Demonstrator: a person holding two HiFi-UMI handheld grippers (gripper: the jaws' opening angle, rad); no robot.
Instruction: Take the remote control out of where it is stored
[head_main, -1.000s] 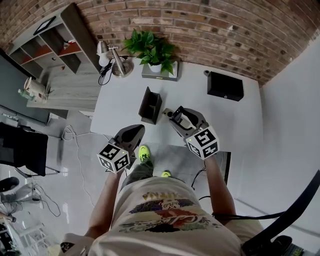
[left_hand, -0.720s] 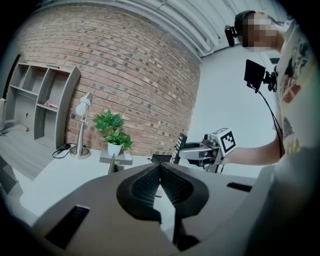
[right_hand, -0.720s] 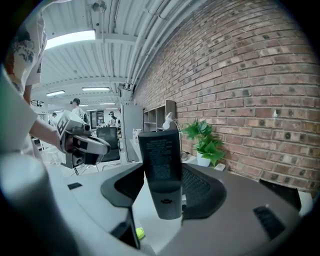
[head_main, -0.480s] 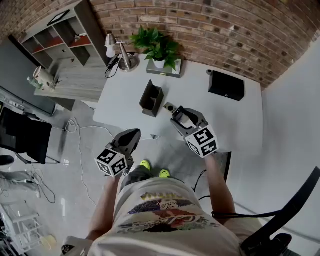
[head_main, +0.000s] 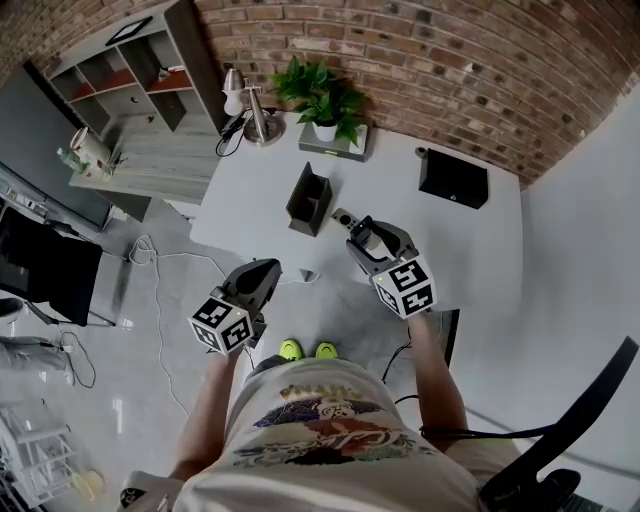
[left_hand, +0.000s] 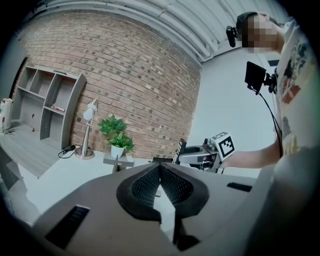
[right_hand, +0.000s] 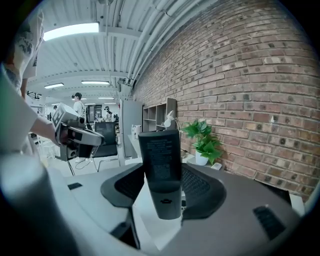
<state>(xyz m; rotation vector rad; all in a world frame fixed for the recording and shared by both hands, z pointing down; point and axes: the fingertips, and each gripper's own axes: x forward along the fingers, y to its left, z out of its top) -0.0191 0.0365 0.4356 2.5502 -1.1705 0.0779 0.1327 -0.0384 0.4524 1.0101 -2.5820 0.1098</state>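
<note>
My right gripper (right_hand: 162, 176) is shut on a dark remote control (right_hand: 160, 152), which stands upright between the jaws with its printed back facing the camera. In the head view this right gripper (head_main: 360, 233) hangs over the front part of the white table (head_main: 250, 195), to the right of a dark open-topped holder (head_main: 308, 199). The left gripper (head_main: 264, 271) is off the table's front edge, over the floor, shut with nothing in it. Its ribbed pads (left_hand: 150, 182) meet at the tip in the left gripper view.
At the table's back stand a potted plant (head_main: 323, 100) on a grey block, a desk lamp (head_main: 250, 105) and a black box (head_main: 453, 178). A grey shelf unit (head_main: 130, 70) is at the far left. Cables lie on the floor to the left.
The person has stepped back from the table, so the table sits farther up in view. The right gripper still holds the remote; the left gripper has drawn back off the table edge.
</note>
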